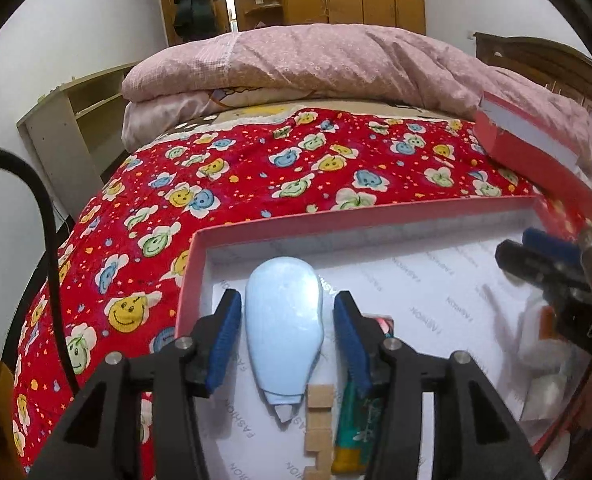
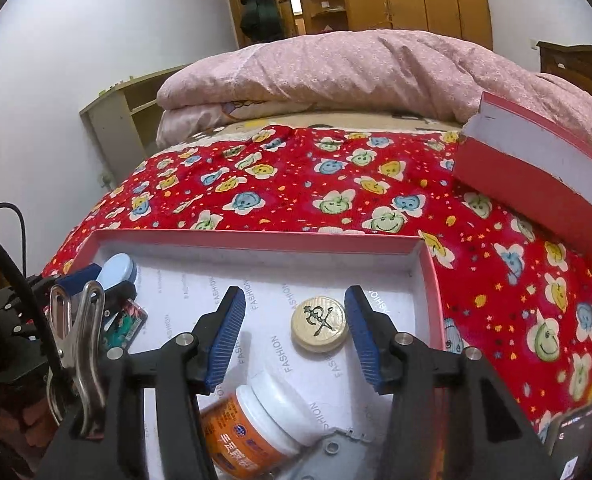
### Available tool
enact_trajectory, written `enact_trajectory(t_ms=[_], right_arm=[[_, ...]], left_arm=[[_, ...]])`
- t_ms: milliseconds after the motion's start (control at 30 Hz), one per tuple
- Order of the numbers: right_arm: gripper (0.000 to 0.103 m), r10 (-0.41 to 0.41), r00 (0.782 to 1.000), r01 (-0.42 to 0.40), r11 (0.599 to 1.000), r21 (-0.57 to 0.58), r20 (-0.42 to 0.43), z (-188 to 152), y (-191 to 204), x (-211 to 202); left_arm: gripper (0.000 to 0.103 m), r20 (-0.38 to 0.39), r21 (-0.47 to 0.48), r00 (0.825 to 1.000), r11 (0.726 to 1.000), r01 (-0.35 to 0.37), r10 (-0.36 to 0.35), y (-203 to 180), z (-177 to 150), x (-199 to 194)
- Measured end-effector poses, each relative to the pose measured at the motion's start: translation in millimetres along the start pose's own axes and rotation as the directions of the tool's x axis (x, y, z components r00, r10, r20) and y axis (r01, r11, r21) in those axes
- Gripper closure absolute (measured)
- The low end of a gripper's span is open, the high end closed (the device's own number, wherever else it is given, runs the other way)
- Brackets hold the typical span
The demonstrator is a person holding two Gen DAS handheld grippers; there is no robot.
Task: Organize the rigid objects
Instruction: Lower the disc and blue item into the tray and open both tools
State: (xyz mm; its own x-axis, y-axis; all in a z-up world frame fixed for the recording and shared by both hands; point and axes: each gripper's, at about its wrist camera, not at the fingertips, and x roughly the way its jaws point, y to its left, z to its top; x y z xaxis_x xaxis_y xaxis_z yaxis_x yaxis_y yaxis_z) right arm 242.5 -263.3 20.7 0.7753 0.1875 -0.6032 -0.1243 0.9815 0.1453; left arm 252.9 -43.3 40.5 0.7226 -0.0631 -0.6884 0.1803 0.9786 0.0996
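A pink box tray (image 1: 264,226) lies on the bed, also in the right wrist view (image 2: 256,236). My left gripper (image 1: 288,320) is open, its blue pads on either side of a light blue correction-tape dispenser (image 1: 282,332) lying in the tray, with small gaps. A wooden block strip (image 1: 319,420) and a green lighter (image 1: 353,432) lie beside it. My right gripper (image 2: 296,320) is open above the tray. A round wooden chess piece (image 2: 319,328) lies near its right finger. A white-and-orange bottle (image 2: 256,428) lies on its side below.
A red box lid (image 2: 535,168) rests tilted on the bed at right. A folded pink quilt (image 1: 296,64) lies at the far end of the red smiley bedspread (image 1: 256,168). A metal clip (image 2: 78,336) hangs on the right gripper's left side. A grey metal part (image 2: 335,456) lies by the bottle.
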Motion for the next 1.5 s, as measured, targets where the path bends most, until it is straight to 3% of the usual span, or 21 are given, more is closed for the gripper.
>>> enact_trajectory(t_ms=[400, 633, 1067, 1233, 1500], right_arm=[[0.044, -0.017, 1.000, 0.017, 1.000, 0.002, -0.001, 2.0, 0.4, 2.2], [0.040, -0.022, 1.000, 0.022, 0.999, -0.024, 0.014, 0.3, 6.2, -10.6], [0.040, 0.033, 0.999, -0.033, 0.999, -0.015, 0.037, 0.0, 21.0, -79.3], [0.040, 0.049, 0.998, -0.048, 0.998, -0.042, 0.031, -14.2, 29.3, -108.6], [0.040, 0.052, 0.998, -0.055, 0.993, -0.101, -0.030, -68.3, 37.0, -143.3]], left_arm=[[0.035, 0.008, 0.038, 1.000, 0.999, -0.025, 0.025, -7.9, -2.3, -4.1], [0.034, -0.017, -0.003, 1.000, 1.000, 0.010, -0.010, -3.5, -1.8, -12.9], [0.033, 0.044, -0.040, 0.996, 0.996, 0.080, -0.078, -9.5, -18.3, -94.8], [0.033, 0.026, -0.043, 0.995, 0.994, 0.101, -0.100, -18.3, -41.3, -114.1], [0.033, -0.009, -0.043, 0.991, 0.990, 0.131, -0.132, -35.2, -75.5, -134.4]])
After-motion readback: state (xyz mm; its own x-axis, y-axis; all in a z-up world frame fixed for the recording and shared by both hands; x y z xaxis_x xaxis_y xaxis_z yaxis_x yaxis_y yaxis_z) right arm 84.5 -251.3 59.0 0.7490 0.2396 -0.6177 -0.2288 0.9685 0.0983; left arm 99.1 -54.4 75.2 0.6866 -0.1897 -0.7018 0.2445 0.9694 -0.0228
